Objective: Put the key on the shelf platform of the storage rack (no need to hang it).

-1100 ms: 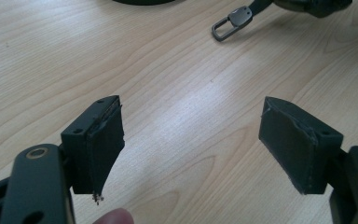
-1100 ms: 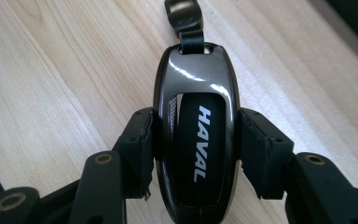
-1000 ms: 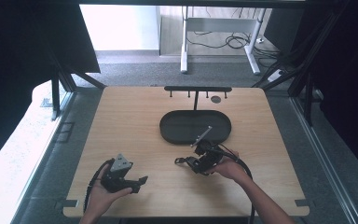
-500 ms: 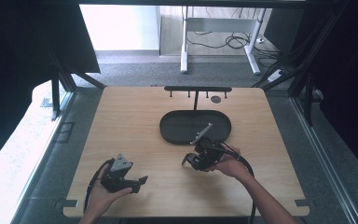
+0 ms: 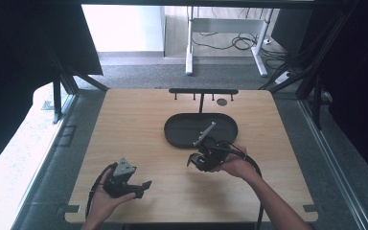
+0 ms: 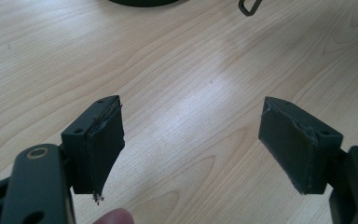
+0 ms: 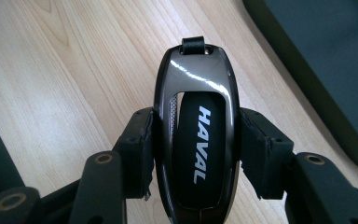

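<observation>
the right gripper [image 5: 195, 162] is reaching in from the lower right, hovering over the wooden table [image 5: 124, 124] just in front of the dark oval tray [image 5: 177, 132], its jaws clamping a key fob [image 7: 196, 130] by the sides. the fob is glossy black, white "haval" lettering showing, a small loop at its tip. the left gripper [image 6: 191, 149] is resting near the front edge, jaws standing wide apart with nothing between them.

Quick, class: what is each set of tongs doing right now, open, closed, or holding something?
Left tongs: open, nothing between the jaws, over the bare table.
Right tongs: closed on a car key marked HAVAL.
</observation>
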Action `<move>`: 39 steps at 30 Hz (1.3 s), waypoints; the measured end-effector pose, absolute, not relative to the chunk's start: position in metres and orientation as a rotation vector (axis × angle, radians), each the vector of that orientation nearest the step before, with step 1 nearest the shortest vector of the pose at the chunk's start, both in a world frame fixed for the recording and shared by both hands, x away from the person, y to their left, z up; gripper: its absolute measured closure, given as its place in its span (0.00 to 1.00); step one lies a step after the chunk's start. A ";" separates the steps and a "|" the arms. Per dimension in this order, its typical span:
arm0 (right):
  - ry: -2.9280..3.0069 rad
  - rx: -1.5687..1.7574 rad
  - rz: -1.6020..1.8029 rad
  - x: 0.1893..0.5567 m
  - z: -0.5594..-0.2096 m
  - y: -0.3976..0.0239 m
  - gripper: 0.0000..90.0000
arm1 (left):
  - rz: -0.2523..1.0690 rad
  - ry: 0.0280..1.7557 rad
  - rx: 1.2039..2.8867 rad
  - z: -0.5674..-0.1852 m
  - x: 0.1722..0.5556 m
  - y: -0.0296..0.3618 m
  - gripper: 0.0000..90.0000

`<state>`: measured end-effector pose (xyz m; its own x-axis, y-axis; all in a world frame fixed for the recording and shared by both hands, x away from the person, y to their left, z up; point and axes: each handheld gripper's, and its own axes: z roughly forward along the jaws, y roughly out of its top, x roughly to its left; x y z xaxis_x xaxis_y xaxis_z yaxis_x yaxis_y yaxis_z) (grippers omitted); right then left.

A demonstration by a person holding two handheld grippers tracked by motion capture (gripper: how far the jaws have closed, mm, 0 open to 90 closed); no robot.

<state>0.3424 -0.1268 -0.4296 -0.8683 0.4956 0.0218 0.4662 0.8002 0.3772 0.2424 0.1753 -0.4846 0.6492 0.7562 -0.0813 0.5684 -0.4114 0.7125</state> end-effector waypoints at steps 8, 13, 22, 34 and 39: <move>2.889 0.771 0.570 0.349 -0.420 -0.125 0.55 | 0.329 1.019 2.132 -0.483 0.242 0.176 0.25; 2.880 0.781 0.571 0.353 -0.416 -0.126 0.55 | 0.325 1.022 2.136 -0.483 0.242 0.176 0.25; 2.876 0.781 0.577 0.358 -0.411 -0.125 0.55 | 0.325 1.022 2.138 -0.484 0.242 0.177 0.25; 2.865 0.797 0.585 0.367 -0.405 -0.124 0.55 | 0.328 1.029 2.131 -0.484 0.243 0.178 0.25; 2.855 0.806 0.604 0.373 -0.403 -0.124 0.55 | 0.328 1.027 2.131 -0.483 0.242 0.178 0.25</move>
<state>0.3726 -0.1241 -0.4027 -0.8523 0.5230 -0.0016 0.4777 0.7796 0.4052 0.2425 0.1776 -0.4835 0.6474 0.7577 -0.0824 0.5701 -0.4097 0.7121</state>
